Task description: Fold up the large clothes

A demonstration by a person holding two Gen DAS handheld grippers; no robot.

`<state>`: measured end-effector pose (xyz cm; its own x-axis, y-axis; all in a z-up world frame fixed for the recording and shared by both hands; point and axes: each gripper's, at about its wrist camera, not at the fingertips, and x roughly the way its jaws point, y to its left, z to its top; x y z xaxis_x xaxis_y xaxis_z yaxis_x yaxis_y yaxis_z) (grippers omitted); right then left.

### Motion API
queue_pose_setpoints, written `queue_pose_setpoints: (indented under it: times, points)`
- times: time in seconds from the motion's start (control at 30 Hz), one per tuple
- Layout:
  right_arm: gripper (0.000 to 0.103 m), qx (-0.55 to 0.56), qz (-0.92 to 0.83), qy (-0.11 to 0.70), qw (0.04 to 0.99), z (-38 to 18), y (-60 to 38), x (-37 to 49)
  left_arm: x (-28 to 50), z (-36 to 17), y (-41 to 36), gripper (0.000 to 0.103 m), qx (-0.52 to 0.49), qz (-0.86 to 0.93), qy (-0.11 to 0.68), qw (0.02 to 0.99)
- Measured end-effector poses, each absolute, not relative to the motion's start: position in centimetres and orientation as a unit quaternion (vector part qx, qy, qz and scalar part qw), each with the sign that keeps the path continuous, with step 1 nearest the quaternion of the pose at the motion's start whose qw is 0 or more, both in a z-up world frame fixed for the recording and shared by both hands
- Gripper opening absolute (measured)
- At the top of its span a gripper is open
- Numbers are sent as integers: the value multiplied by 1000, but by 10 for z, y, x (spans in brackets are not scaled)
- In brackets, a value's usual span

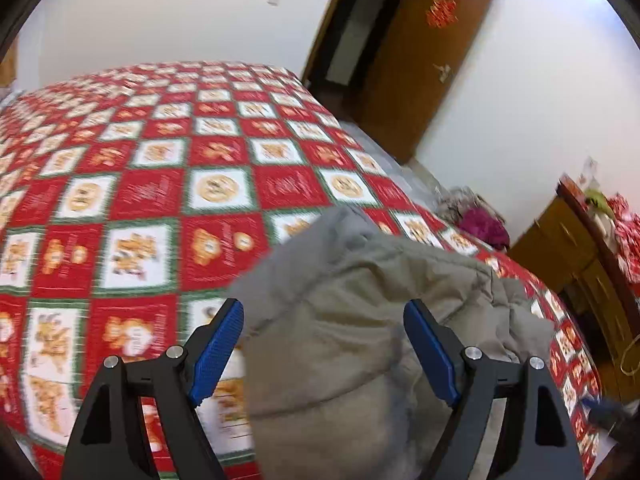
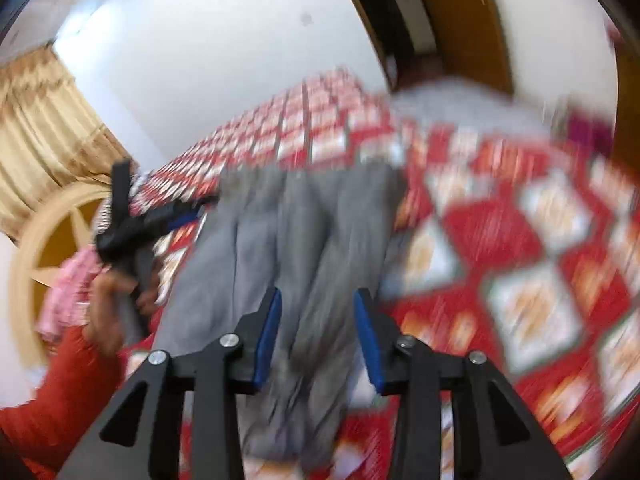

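The grey garment [image 1: 360, 340] is a puffy, quilted thing lying on the bed [image 1: 160, 184], near the edge closest to both cameras, and it's bunched up rather than flat. From the left wrist view it mounds up right in front of the left gripper [image 1: 324, 350], whose blue pads [image 1: 218, 344] stand wide apart; the cloth fills the gap between them but I can't see either pad actually pressing on it, so that one is just open over the garment. The right wrist view is really blurry, but you can make out the same grey cloth [image 2: 288, 248] running in long folds away from the right gripper [image 2: 318, 336]. Its jaws are partly apart with the cloth showing between them, and no pad looks to be pinching it, though the blur makes that hard to call. Off to the left in that view there's the left gripper [image 2: 182, 210] again, held in a hand [image 2: 110, 304] with a red sleeve [image 2: 60, 392], sitting at the garment's left side. The bed cover is a red and white check with little orange pictures in the squares. Beyond the bed there's a white wall, a brown wooden door [image 1: 428, 60] standing open, a wooden cabinet [image 1: 568, 248] on the right with clutter on top, and a tan curtain [image 2: 44, 132] in the right wrist view.
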<state>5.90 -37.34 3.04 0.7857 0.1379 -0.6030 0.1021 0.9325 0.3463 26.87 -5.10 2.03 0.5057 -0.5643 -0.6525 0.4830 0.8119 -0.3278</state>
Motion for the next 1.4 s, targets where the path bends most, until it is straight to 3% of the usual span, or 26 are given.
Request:
queue_pose_setpoints:
  times: [0.1, 0.17, 0.2, 0.4, 0.57, 0.77, 0.93, 1.03, 1.13, 1.17, 1.4]
  points:
    - [40, 129, 24, 304, 944, 53, -355, 95, 259, 30, -52, 83, -25, -276, 382, 882]
    - [26, 86, 7, 315, 945, 50, -337, 143, 248, 31, -67, 83, 14, -263, 372, 890]
    - [24, 81, 2, 321, 944, 43, -328, 156, 245, 27, -75, 83, 34, -248, 369, 895]
    - [22, 41, -77, 402, 911, -34, -329, 203, 244, -7, -109, 85, 97, -223, 372, 896]
    - [13, 109, -96, 406, 902, -59, -357, 198, 249, -22, -117, 92, 95, -224, 375, 895]
    - [13, 108, -99, 422, 895, -61, -361, 200, 260, -36, -120, 96, 74, -221, 401, 886]
    - [15, 72, -98, 396, 910, -39, -352, 179, 228, -5, -97, 96, 87, -221, 394, 888]
    - [23, 83, -109, 342, 930, -8, -351, 136, 191, 23, -77, 96, 98, -209, 360, 904]
    - [59, 64, -146, 314, 936, 21, -340, 85, 154, 42, -58, 96, 82, -214, 339, 913]
    - [64, 61, -151, 306, 938, 29, -333, 64, 145, 45, -55, 96, 80, -213, 335, 914]
    - [76, 57, -145, 265, 952, 56, -284, -22, 77, 50, -37, 96, 78, -176, 318, 928]
